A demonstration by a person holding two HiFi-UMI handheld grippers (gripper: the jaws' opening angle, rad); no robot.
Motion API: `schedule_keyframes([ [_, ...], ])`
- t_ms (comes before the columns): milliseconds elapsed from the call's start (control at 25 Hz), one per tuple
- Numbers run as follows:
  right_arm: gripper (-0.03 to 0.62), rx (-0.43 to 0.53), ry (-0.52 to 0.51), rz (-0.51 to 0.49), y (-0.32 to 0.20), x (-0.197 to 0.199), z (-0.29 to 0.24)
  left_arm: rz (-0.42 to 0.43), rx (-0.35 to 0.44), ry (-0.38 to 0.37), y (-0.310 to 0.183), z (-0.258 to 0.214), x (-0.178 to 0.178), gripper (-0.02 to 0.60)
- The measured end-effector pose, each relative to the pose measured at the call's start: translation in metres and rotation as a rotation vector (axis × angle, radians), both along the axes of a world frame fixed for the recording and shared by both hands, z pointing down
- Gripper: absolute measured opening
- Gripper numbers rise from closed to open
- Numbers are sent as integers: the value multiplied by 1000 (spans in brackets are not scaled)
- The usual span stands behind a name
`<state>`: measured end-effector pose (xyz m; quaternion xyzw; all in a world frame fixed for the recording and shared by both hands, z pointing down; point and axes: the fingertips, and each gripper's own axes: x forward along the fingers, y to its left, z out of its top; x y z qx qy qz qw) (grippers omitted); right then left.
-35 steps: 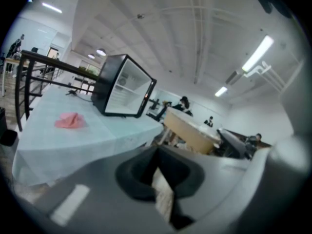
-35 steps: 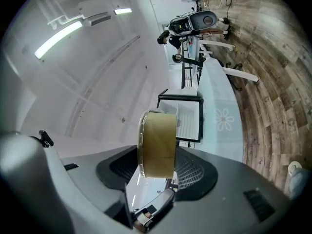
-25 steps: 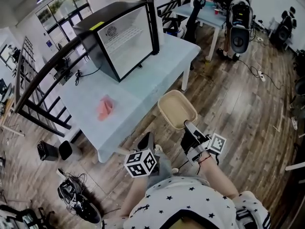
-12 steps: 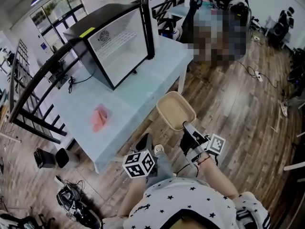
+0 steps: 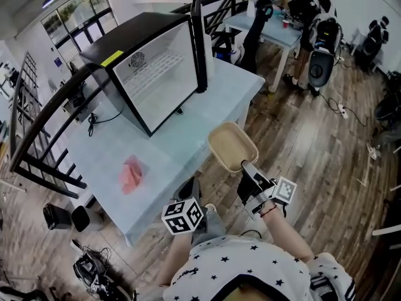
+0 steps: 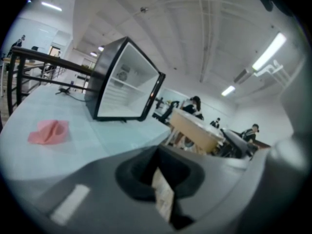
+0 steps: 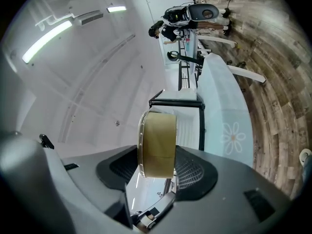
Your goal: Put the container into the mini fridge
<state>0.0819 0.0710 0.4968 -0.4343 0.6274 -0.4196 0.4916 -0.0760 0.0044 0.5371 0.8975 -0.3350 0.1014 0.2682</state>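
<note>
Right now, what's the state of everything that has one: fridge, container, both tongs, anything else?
Mini fridge: on the table, door swung open, inside bare.
Container: clamped in the right tongs, past the table edge over the floor, not yet in the fridge.
Right tongs: shut on the container.
Left tongs: shut, holding nothing.
Pink cloth: crumpled, lying loose on the table.

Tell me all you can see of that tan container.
The container is a shallow tan tub with rounded corners, paper-like, with a thin clear edge along its rim. The right gripper is shut on one end and holds it in the air near the table edge, pointing away from the person. Nothing else touches it.
</note>
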Motion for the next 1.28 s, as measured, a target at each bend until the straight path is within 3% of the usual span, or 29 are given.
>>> schedule_keyframes([
  [960,233,-10,22,-35,-178,27,-20,-12,-2,26,-179,-12,38,6],
  [1280,233,4,27,-57,-222,26,-26,-16,1,22,-217,-13,38,6],
])
